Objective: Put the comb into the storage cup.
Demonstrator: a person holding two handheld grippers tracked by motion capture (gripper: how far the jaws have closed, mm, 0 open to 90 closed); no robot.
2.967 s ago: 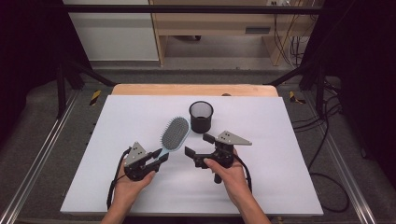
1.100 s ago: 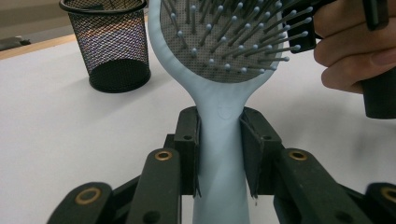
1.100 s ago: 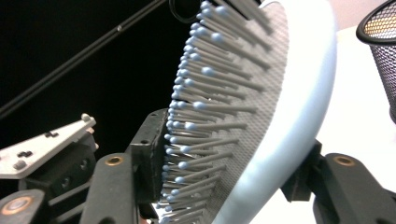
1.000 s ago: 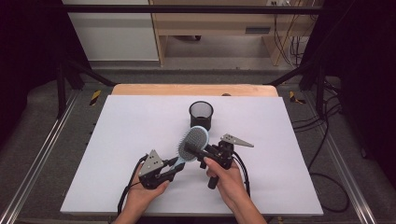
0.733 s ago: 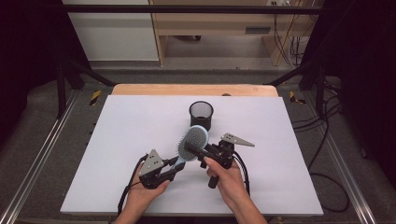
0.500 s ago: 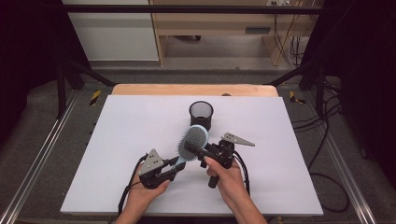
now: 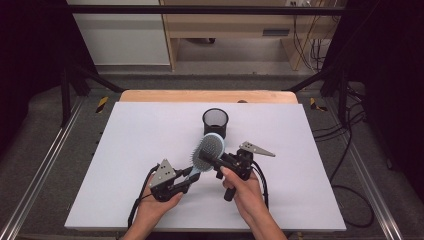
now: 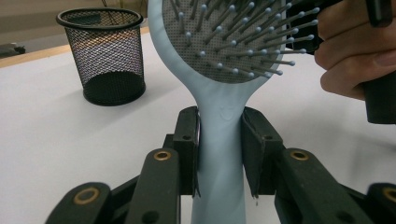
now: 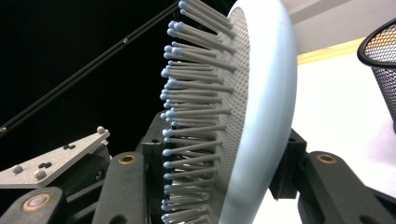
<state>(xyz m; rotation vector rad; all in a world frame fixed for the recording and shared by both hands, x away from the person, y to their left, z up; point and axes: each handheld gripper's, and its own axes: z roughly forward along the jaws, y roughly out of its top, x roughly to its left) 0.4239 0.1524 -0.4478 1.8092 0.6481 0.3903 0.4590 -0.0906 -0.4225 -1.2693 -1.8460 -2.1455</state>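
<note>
**Hairbrush held between both grippers above the table**

The hairbrush (image 7: 209,151) is pale blue, with an oval head, a grey cushioned pad and grey bristles tipped in light blue. It narrows to a smooth, flat handle. In the high view it hangs over the white table (image 7: 125,150), just in front of the black mesh cup (image 7: 215,122), head toward the cup and handle toward the person.

The left gripper (image 8: 219,149) has its jaws closed on the handle just below the neck, one pad against each edge. The right gripper (image 9: 219,177) has just been closing and now clamps the head across its thickness: one jaw on the bristle side, the other against the smooth back. Whether that near pad presses the bristle tips or the cushion itself is hard to tell, since the bristles hide it.
</note>
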